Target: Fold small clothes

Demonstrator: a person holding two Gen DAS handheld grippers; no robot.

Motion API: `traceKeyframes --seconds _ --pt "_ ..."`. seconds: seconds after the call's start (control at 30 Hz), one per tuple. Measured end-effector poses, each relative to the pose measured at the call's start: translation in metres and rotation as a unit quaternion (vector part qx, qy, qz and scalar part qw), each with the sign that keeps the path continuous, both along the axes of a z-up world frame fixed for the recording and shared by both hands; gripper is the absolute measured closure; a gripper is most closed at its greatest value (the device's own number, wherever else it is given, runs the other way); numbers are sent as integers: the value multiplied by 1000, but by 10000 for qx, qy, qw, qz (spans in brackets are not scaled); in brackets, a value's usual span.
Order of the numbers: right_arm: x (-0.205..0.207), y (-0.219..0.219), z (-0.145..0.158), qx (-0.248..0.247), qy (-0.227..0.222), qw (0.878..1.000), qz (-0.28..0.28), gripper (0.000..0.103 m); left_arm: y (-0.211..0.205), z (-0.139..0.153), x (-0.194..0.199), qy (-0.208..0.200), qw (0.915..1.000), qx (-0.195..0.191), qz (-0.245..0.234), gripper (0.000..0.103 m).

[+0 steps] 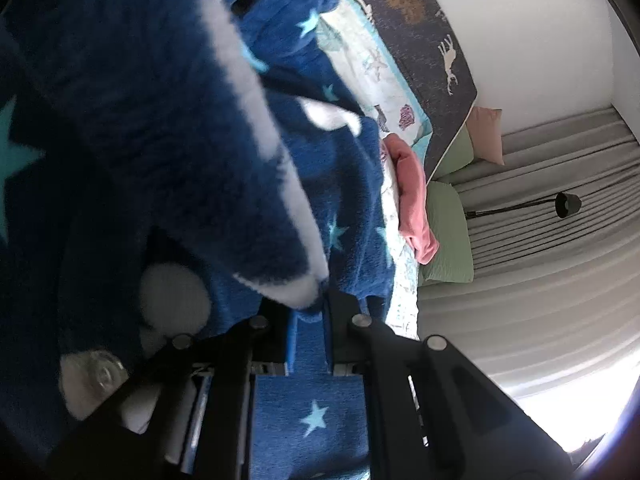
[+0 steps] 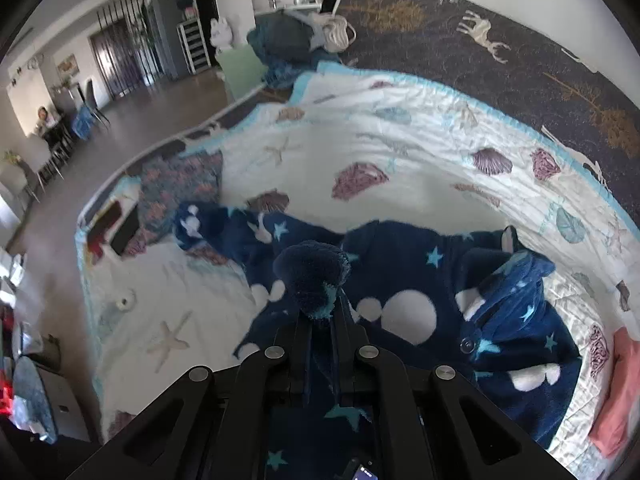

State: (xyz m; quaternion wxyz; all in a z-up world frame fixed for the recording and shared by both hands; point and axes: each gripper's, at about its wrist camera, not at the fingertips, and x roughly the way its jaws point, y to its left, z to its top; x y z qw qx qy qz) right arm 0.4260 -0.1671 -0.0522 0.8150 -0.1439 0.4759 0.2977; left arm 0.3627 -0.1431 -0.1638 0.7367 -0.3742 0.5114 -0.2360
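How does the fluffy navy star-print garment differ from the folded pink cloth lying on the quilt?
The fluffy navy star-print garment is spread out and rumpled; the folded pink cloth is a compact stack. The navy one carries pale stars and white spots; the pink is plain. Both claws, left and right, pinch the navy one; nothing touches the pink. Both lie on the white seashell quilt.

Open room was left on the white shell-print quilt beyond the blue star-print fleece garment, and on its bare stretch to the left of the garment. That left side was bounded by a patterned cushion, with a small white roll lying near the edge. On the right, passage was narrowed by a folded pink cloth beside the garment.
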Motion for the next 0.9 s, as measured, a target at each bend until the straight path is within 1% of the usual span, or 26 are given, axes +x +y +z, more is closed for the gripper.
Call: traceKeyframes --seconds 0.03,0.07,0.13,0.23,0.27,0.33,0.37,0.4,0.43,0.47,0.5,0.53,0.57,0.6,0.63,0.67,0.7,0.77,0.83,0.87,0.9 --pt "2 3 -5 -25 117 9999 7 97 -2 -1 1 51 10000 -19 -19 92" --pt "2 8 -14 -139 299 9994 60 96 -6 -2 1 150 9999 42 -53 90" --pt "0 17 -30 -469 490 9976 165 95 -11 -2 1 295 9994 134 -121 89" --pt "-7 32 -54 -852 879 9920 297 93 -24 6 5 311 9990 261 -208 85" --pt "-11 36 -60 -944 976 9901 366 90 -22 1 2 334 9988 264 -248 82" --pt "-21 47 -80 -1204 1247 9833 551 82 -22 3 4 407 9984 202 -335 77" --pt "-25 52 -90 -1346 1355 9797 611 73 -18 7 2 414 9982 141 -401 73" --pt "-32 58 -105 -1590 1548 9724 723 63 -19 8 0 403 9982 121 -437 71" --pt "-41 65 -122 -1854 1717 9637 867 61 -18 8 -1 389 9981 119 -462 71" --pt "-50 71 -133 -2115 1598 9593 972 56 -18 8 -1 392 9981 93 -468 70" --pt "-57 75 -136 -2296 1343 9584 1037 54 -5 0 -2 408 9981 76 -460 70" --pt "-62 80 -136 -2397 1171 9576 1090 52 -6 0 -3 414 9980 65 -473 70" --pt "-63 82 -133 -2421 1119 9576 1092 52 3 -6 -11 427 9979 63 -489 70" --pt "-61 81 -128 -2330 1203 9596 1024 52 2 -5 -13 471 9976 65 -505 69" --pt "-56 79 -119 -2108 1360 9638 907 52 0 -7 -14 507 9973 53 -521 67" --pt "-53 77 -108 -1928 1431 9673 815 54 3 -8 -18 535 9970 -10 -556 61" --pt "-50 74 -91 -1759 1382 9719 733 54 3 -7 -20 557 9967 -92 -582 54" --pt "-48 67 -48 -1486 1019 9813 673 54 5 -7 -23 597 9964 -230 -562 45" --pt "-46 53 2 -1096 719 9898 567 53 2 -1 -34 603 9963 -160 -594 39" --pt "-45 39 34 -811 541 9944 418 52 0 1 -39 569 9959 -110 -699 34" --pt "-46 32 53 -651 424 9965 320 50 -4 4 -44 544 9949 -50 -847 28"
